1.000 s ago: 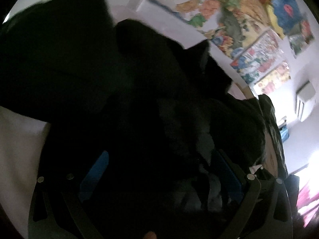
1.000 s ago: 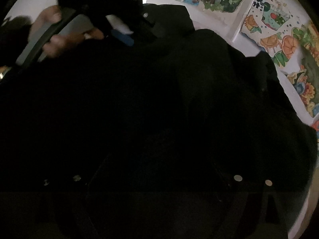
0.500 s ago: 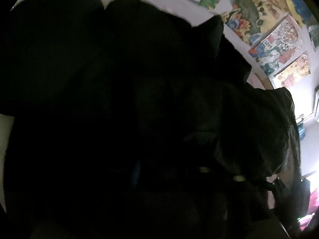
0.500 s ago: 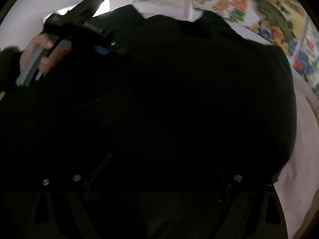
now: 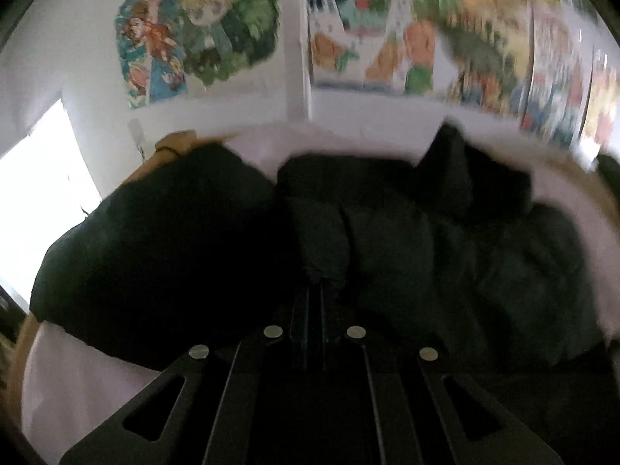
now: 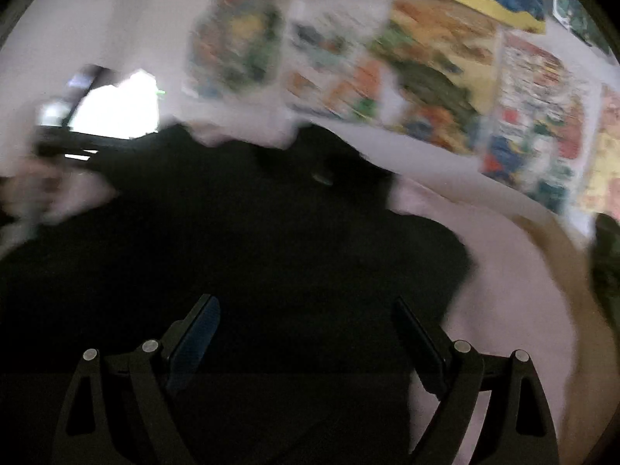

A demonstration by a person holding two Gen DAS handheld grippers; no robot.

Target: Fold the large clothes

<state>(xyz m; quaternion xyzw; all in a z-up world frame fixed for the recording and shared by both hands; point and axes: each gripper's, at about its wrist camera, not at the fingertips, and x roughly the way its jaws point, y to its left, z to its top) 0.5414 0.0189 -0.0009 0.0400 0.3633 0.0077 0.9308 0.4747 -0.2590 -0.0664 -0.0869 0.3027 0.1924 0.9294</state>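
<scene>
Garment: a large dark garment lies bunched in folds on a pale sheet, filling the middle of the left wrist view from 9 to 3 o'clock; in the right wrist view it spreads from the centre out to 9 o'clock.
Left gripper: the left gripper has its jaws clenched together, and a ridge of the dark fabric sits right at their tips at 12 o'clock from them; the pictures do not settle whether cloth is pinched.
Right gripper: the right gripper has its jaws released and standing wide, over the garment with the cloth under them, not pressed.
Bed: the sheet shows bare at 7 o'clock in the left view and at 4 o'clock in the right view.
Wall: bright cartoon posters hang at 12 o'clock, blurred.
Window: a bright window glows at 9 o'clock.
</scene>
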